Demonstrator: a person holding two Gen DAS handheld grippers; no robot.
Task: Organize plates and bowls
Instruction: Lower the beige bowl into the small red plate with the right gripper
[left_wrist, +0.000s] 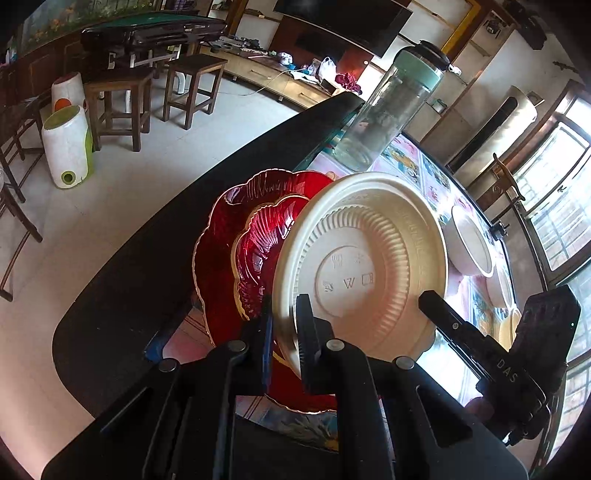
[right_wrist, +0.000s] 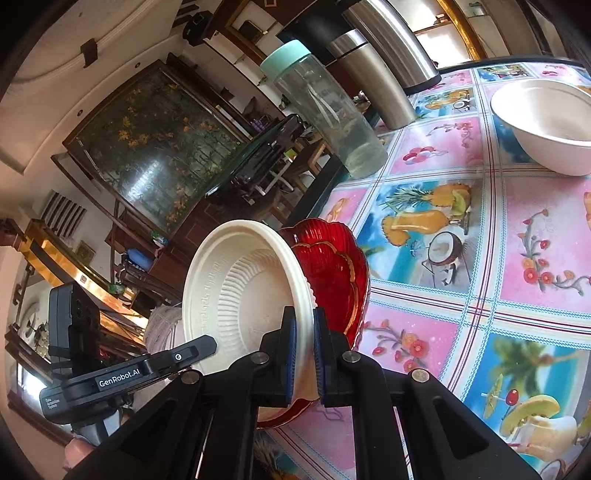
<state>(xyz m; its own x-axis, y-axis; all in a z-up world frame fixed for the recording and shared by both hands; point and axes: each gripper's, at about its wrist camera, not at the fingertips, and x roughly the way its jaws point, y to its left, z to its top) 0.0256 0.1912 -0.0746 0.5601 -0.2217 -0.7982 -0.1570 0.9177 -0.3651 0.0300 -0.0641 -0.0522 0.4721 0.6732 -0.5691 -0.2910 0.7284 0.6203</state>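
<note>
— Holding what, with the left gripper (left_wrist: 286, 332)?

— Pinching the near rim of the cream bowl (left_wrist: 362, 258), tipped up on edge, underside toward the camera. Same with the right gripper (right_wrist: 303, 347): closed tight on that bowl's rim, hollow side turned to its left.

— And beyond the fingertips?

— Just behind the bowl, a small red dish (left_wrist: 258, 240) nested in a big red plate (left_wrist: 214, 266) on the tablecloth (right_wrist: 443, 314). Touching the bowl or not, impossible to tell. Far off to the right gripper's right, another cream bowl (right_wrist: 546, 125).

— Next, probably?

— Likely carrying it over to that other bowl for stacking, though hard to say. Best to level it first, turning both wrists together so as not to twist the thin rim. Then let go on one side only once steady. Keep clear of the red dish's edge, and of the bottle (right_wrist: 325, 110) up ahead.
</note>
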